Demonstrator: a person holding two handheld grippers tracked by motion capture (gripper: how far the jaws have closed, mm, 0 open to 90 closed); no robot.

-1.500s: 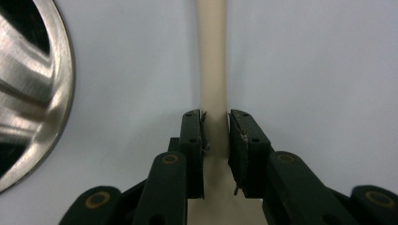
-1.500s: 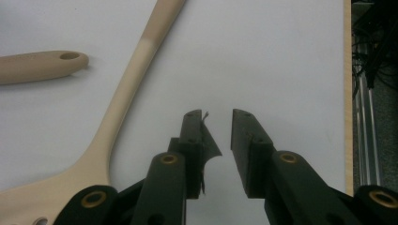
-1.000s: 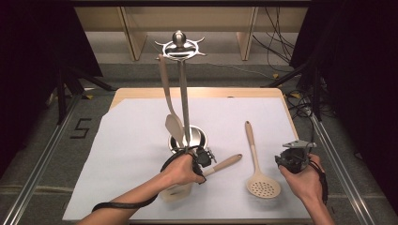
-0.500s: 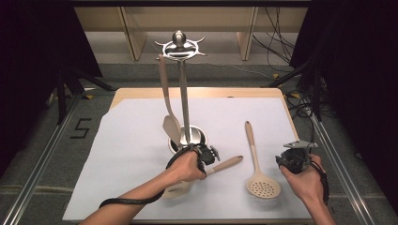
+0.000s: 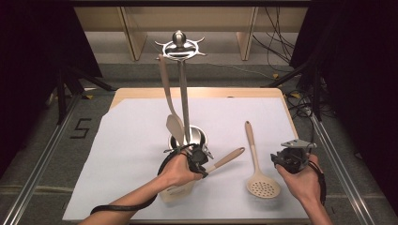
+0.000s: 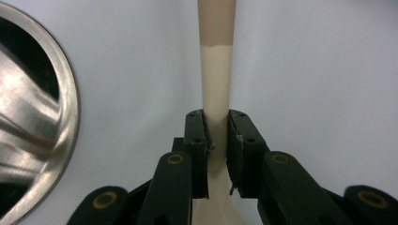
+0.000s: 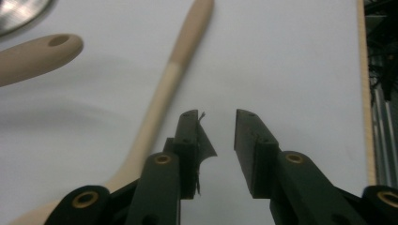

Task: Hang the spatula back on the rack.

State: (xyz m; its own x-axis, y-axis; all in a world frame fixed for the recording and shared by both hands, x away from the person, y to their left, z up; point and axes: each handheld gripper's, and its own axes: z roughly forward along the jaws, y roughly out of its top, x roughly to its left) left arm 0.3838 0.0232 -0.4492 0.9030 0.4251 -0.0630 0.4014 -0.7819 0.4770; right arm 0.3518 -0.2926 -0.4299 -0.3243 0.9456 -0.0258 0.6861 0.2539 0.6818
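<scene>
A table (image 5: 141, 131) covered by a white sheet is seen from above, with dark floor and cables around it. Near its middle a tall metal rack (image 5: 180, 84) is stood upright in a round steel cup (image 5: 199, 136); from its top ring a beige spoon (image 5: 170, 105) is hung, its bowl just above the cup's rim.

A beige turner (image 5: 206, 169) is lain just in front of the cup, its wooden handle pointed up and to the right and its broad blade largely hidden beneath the left hand (image 5: 176, 171), so the blade's shape can only be guessed. To its right, apart from it, a slotted skimmer (image 5: 256, 164) is lain flat with the perforated head nearest the person.

The left gripper (image 6: 217, 136) is pinched on the turner's narrow neck, the pads pressed against both sides; its jaws were closing within the last second. In the left gripper view the cup's rim is seen just to the side.

The right gripper (image 7: 217, 140) is held in the right hand (image 5: 302, 176) beside the skimmer's head. Its jaws are spread with only bare sheet between them and have just been opening; the skimmer's handle is passed just outside one jaw.
</scene>
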